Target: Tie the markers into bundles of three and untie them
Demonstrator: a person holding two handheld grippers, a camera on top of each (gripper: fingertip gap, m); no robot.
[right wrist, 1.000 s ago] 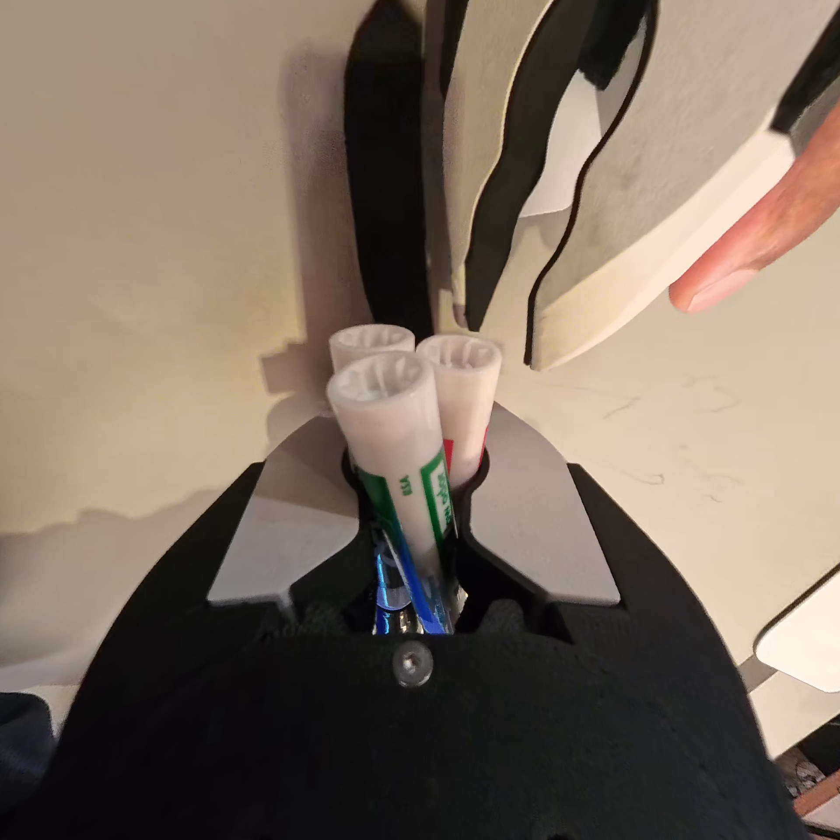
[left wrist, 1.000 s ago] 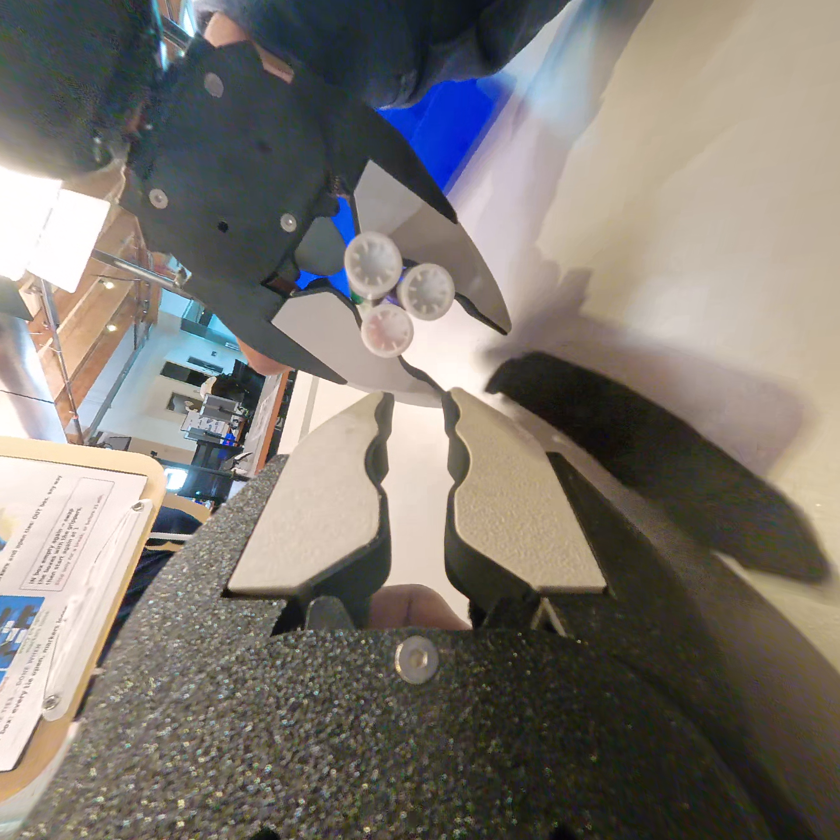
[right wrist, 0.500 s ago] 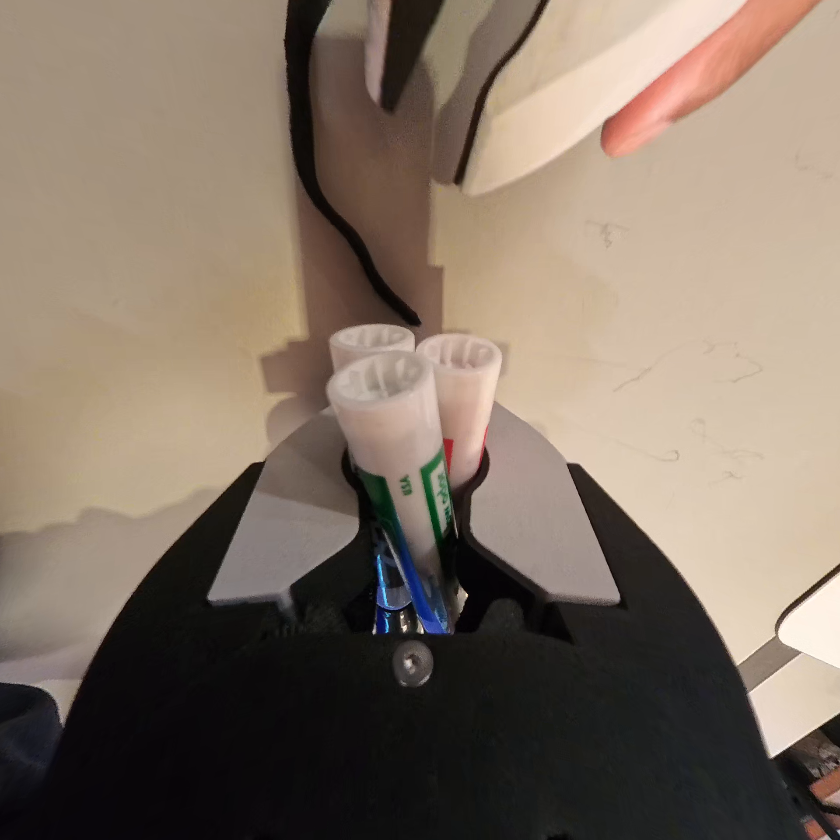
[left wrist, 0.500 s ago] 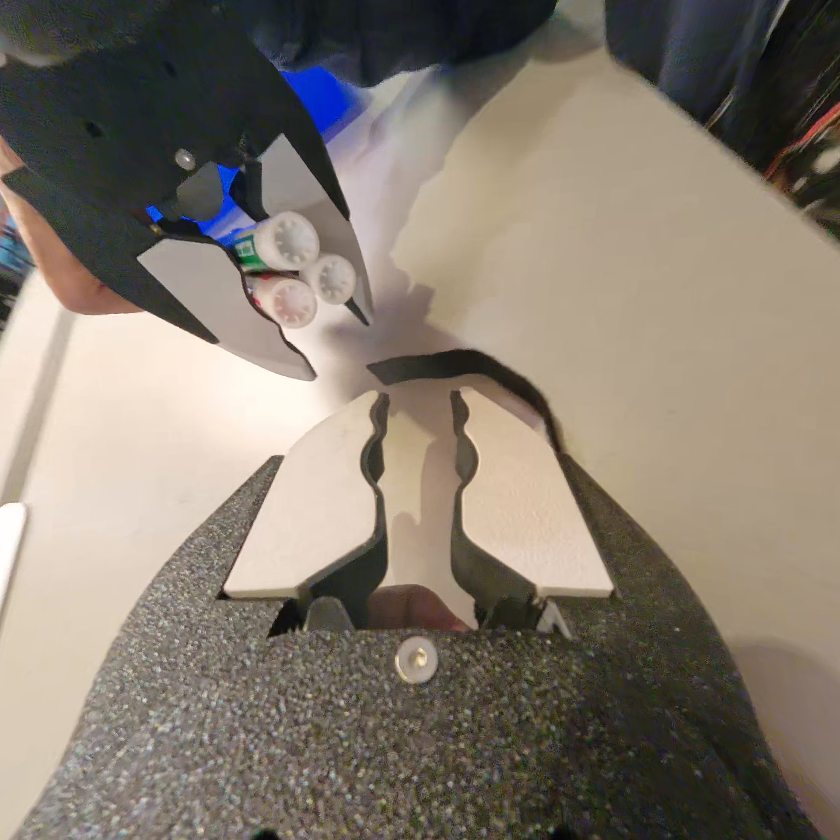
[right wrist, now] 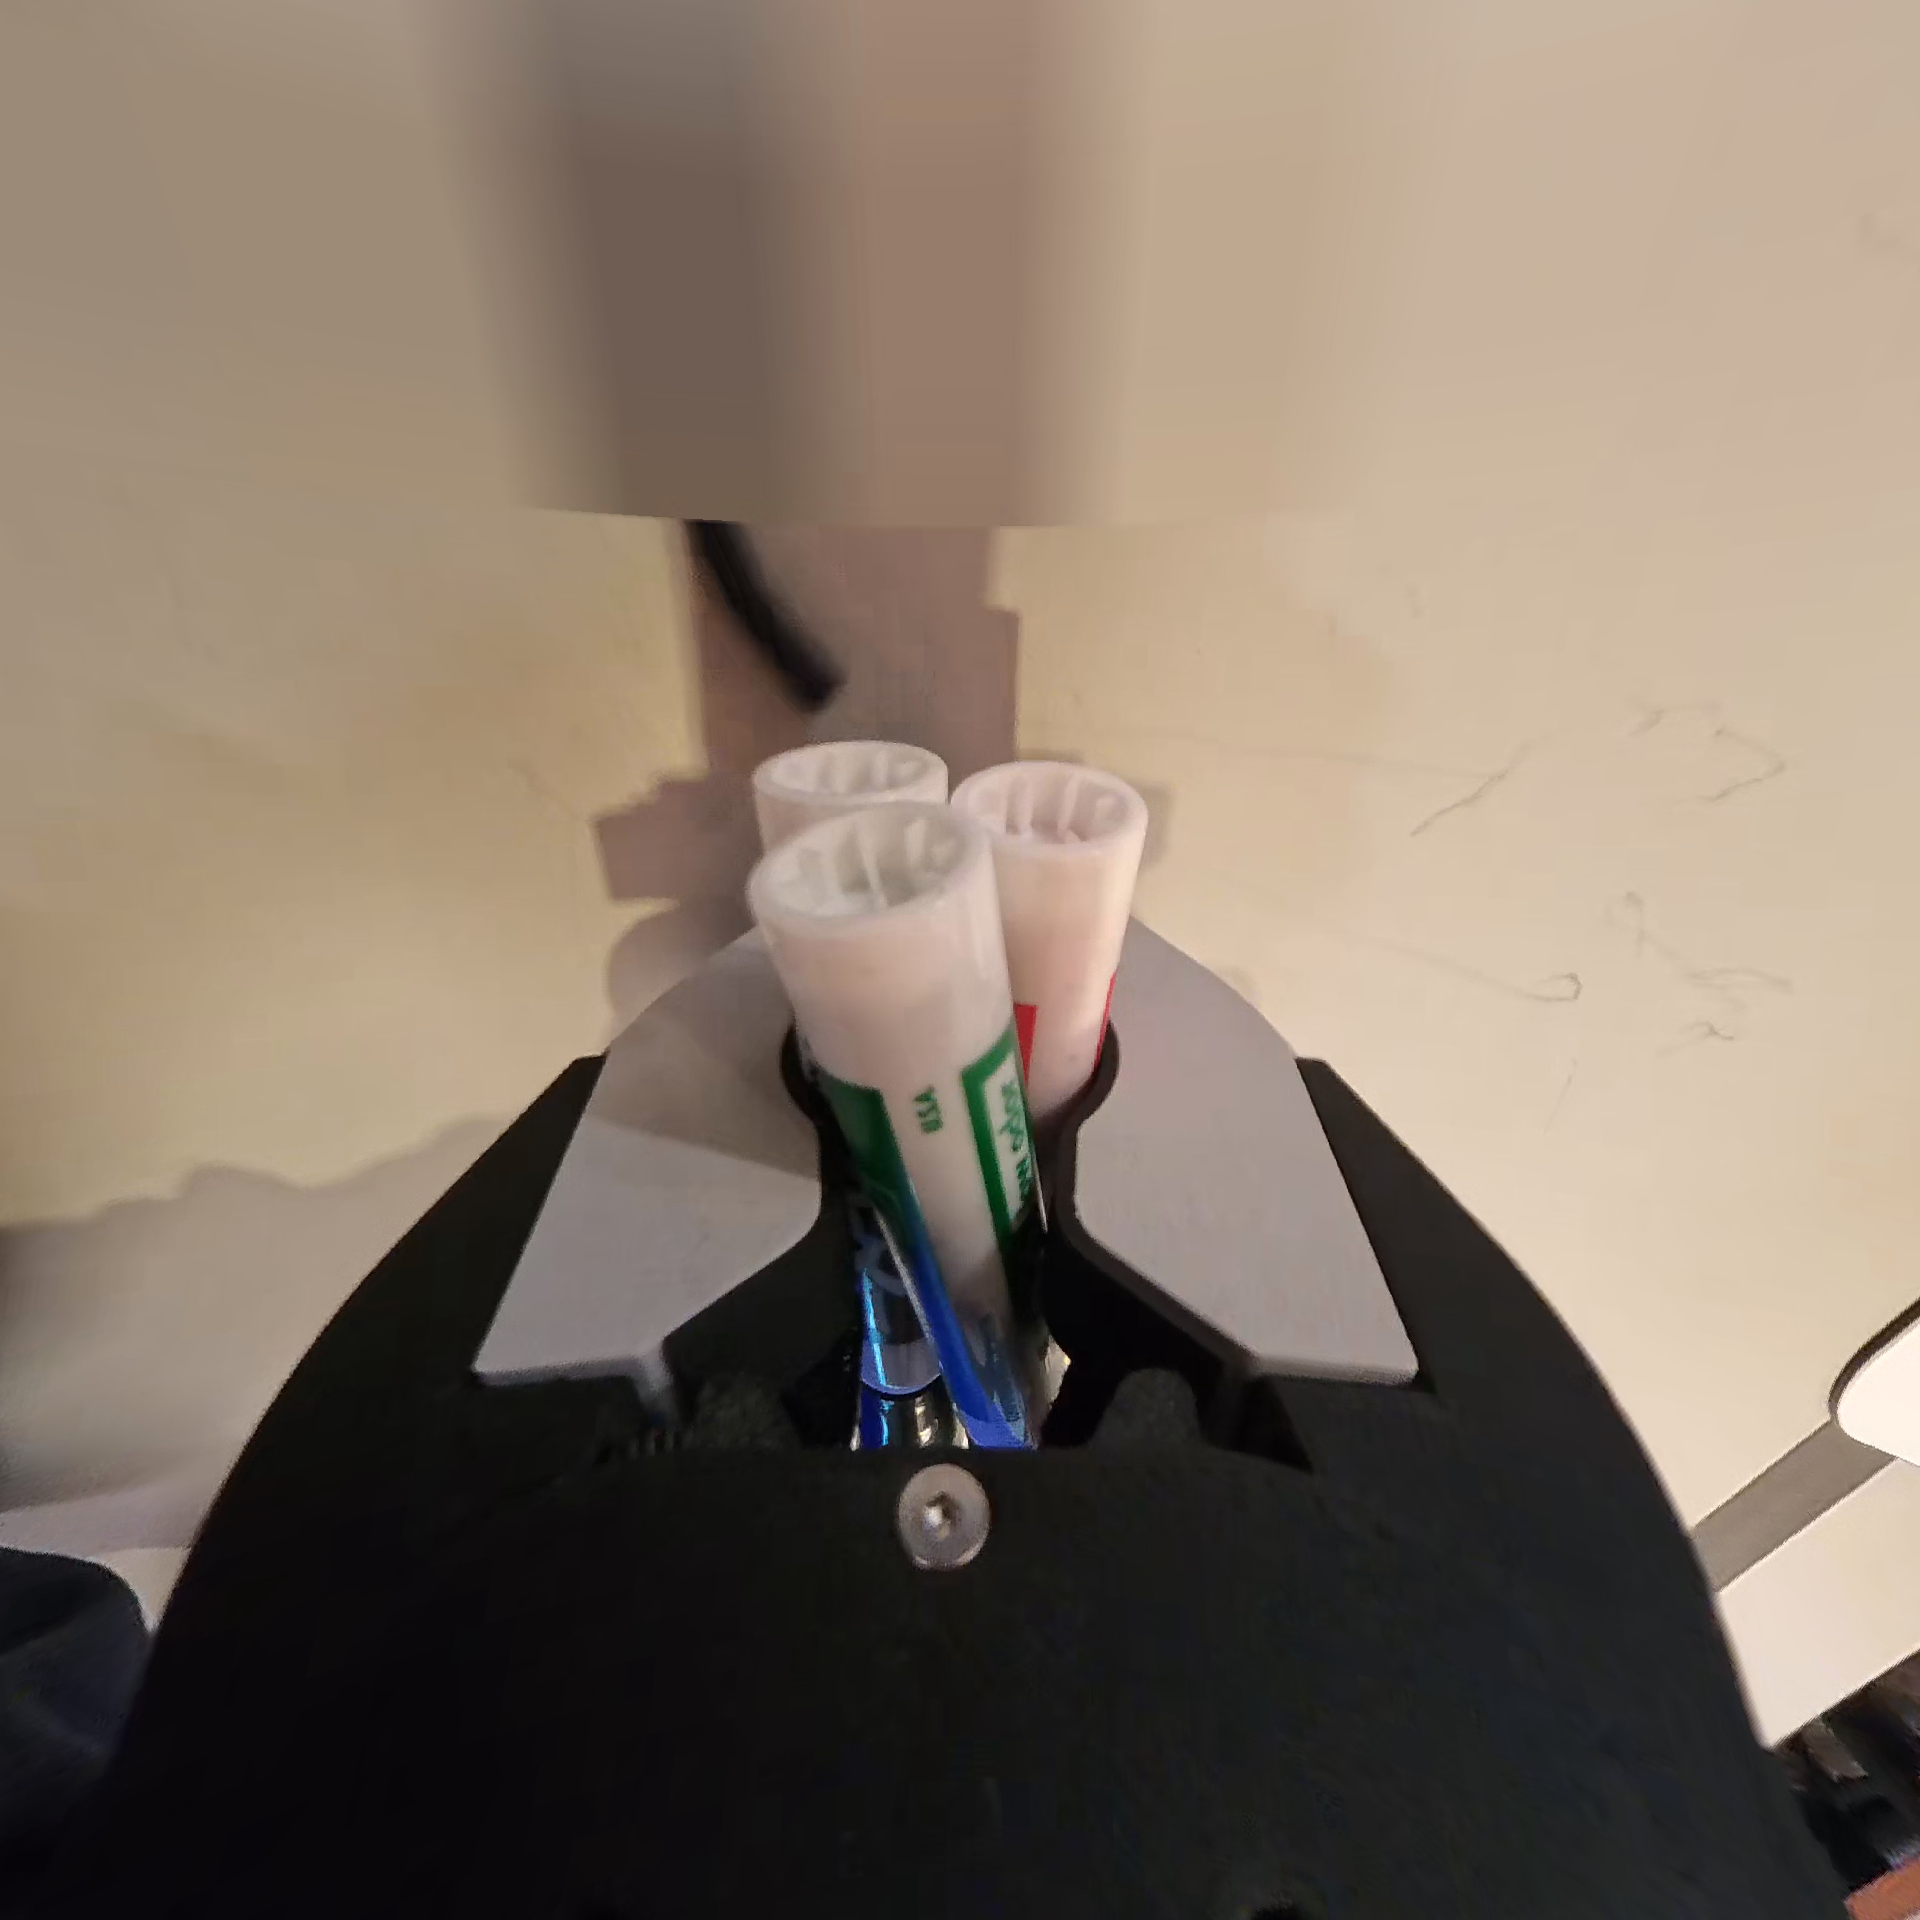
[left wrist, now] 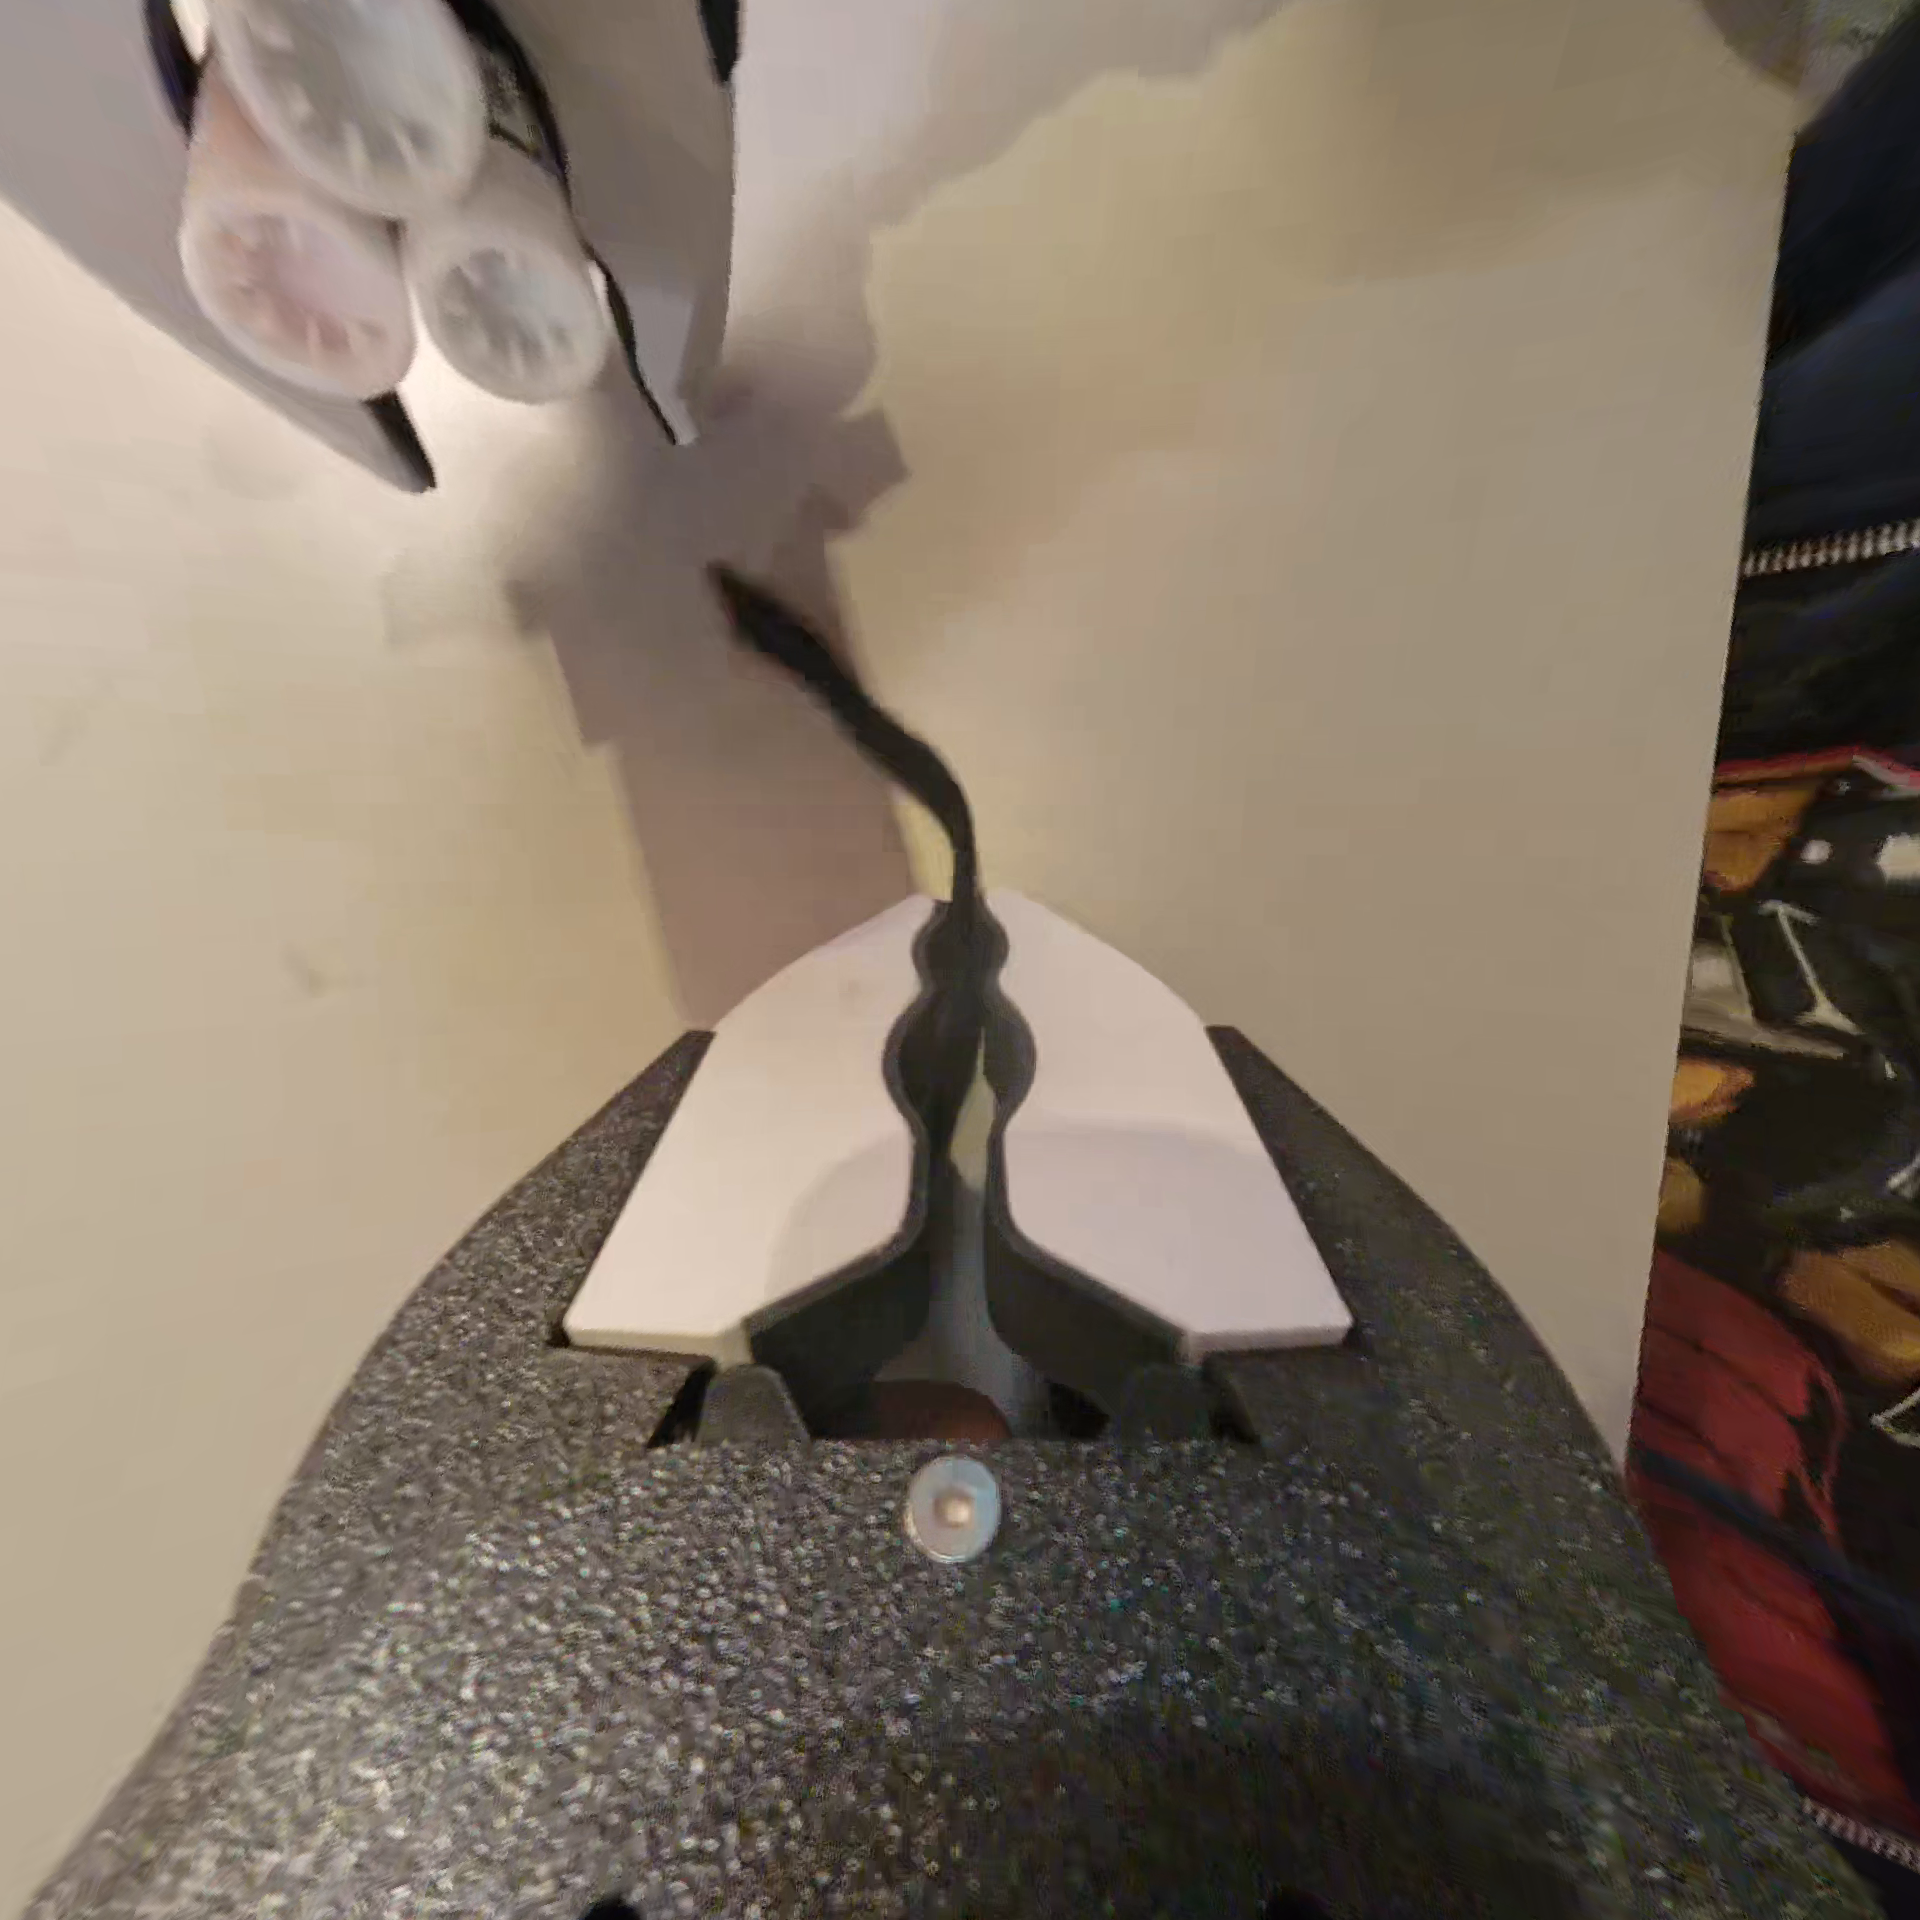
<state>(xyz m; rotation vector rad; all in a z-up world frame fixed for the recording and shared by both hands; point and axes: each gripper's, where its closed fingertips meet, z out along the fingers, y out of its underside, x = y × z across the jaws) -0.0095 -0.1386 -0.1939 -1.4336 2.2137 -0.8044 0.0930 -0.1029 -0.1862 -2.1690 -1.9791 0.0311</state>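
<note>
1. Three markers (right wrist: 935,935): gathered, clamped in right gripper (right wrist: 951,1049) above the table (right wrist: 312,831).
2. Black tie (left wrist: 894,748): pinched by left gripper (left wrist: 961,925), free end dangling.
3. Wrapping: apparently not yet done.

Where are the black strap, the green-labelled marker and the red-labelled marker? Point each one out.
black strap (left wrist: 914,758), left wrist view, on its curved middle stretch beyond the tool tips.
green-labelled marker (right wrist: 894,977), right wrist view, on its white barrel near the end.
red-labelled marker (right wrist: 1060,935), right wrist view, on its white barrel.
</note>
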